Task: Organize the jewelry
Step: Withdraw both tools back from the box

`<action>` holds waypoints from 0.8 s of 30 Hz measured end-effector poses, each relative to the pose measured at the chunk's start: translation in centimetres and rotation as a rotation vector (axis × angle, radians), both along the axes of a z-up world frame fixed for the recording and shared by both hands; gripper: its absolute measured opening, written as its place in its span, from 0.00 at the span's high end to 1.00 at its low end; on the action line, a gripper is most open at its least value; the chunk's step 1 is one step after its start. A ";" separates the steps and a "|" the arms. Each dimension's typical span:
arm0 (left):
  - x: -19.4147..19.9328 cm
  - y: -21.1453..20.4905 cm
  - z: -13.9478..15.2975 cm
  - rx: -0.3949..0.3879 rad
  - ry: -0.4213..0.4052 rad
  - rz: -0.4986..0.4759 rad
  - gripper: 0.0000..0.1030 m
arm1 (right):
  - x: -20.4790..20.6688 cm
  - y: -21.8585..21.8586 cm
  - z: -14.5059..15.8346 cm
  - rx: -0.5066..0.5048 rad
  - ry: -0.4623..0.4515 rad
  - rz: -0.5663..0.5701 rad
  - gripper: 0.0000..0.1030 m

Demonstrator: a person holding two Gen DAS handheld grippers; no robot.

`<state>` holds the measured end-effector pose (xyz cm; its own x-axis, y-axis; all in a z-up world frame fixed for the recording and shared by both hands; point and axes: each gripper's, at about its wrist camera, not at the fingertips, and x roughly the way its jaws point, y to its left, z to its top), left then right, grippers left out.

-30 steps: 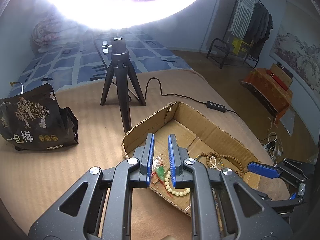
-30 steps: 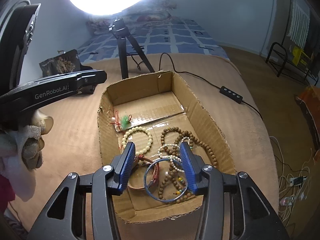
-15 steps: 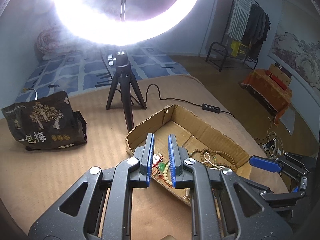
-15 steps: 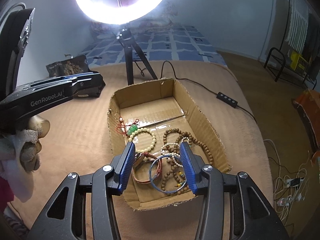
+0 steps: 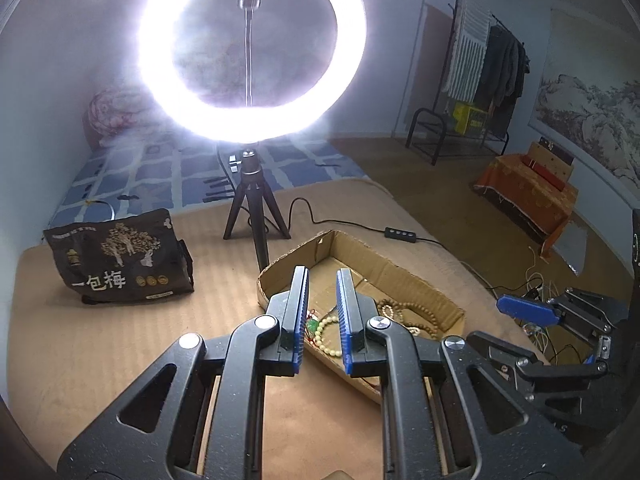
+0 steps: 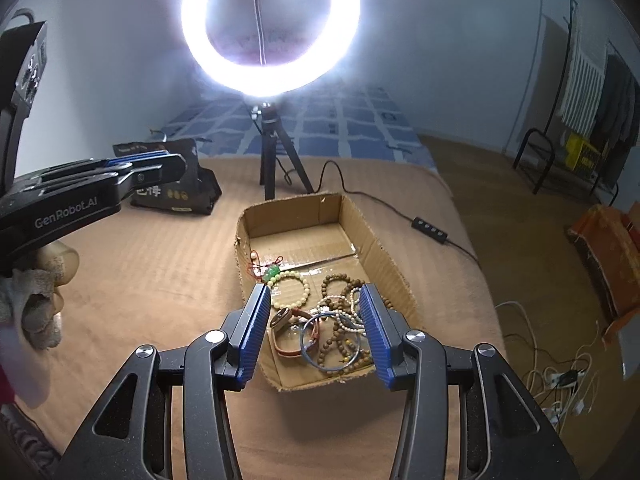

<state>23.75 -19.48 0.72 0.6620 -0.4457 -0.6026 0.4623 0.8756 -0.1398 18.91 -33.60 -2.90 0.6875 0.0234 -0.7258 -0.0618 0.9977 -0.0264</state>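
A shallow cardboard box (image 6: 390,264) lies on a tan blanket and holds jewelry: a cream bead bracelet (image 6: 294,288) with a green charm (image 6: 271,272), brown wooden beads (image 6: 340,280), a blue bangle (image 6: 320,360) and a brown leather band (image 6: 286,346). The box also shows in the left wrist view (image 5: 400,276). My right gripper (image 6: 316,320) is open and empty, above the box's near end. My left gripper (image 5: 322,304) is narrowly open and empty, above the box's left near edge. It appears at the left of the right wrist view (image 6: 120,176).
A ring light on a black tripod (image 6: 276,160) stands behind the box, its cable and switch (image 6: 430,230) running right. A dark printed bag (image 5: 120,260) sits at the left. Floor with cables (image 6: 560,380) lies to the right of the blanket.
Both grippers have drawn back and risen from the box, so the box looks smaller and the whole ring light has come into view. The jewelry has not moved.
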 end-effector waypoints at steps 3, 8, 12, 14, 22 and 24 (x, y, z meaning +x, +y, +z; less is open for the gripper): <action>-2.0 0.6 0.8 -0.011 -0.014 -0.002 0.88 | -1.4 0.0 0.9 -0.003 -0.025 -0.003 0.57; -5.1 1.5 1.4 -0.004 -0.031 0.004 0.88 | -3.8 0.0 2.3 -0.004 -0.068 -0.012 0.57; -7.2 2.0 1.6 0.013 -0.040 0.013 0.88 | -5.6 0.0 3.2 0.001 -0.102 -0.024 0.56; -8.2 2.2 1.5 0.017 -0.039 0.019 0.88 | -6.4 -0.1 3.3 0.004 -0.115 -0.033 0.55; -11.4 3.1 1.4 0.023 -0.059 0.022 0.55 | -8.6 -0.7 3.5 -0.001 -0.167 -0.075 0.44; -11.9 3.4 1.5 0.014 -0.062 0.026 0.46 | -8.7 -0.9 3.5 -0.006 -0.174 -0.091 0.39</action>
<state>11.81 -16.05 2.21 0.7093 -0.4197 -0.5664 0.4467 0.8891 -0.0994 10.22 -34.45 0.59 0.8019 -0.0486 -0.5955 0.0347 0.9988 -0.0348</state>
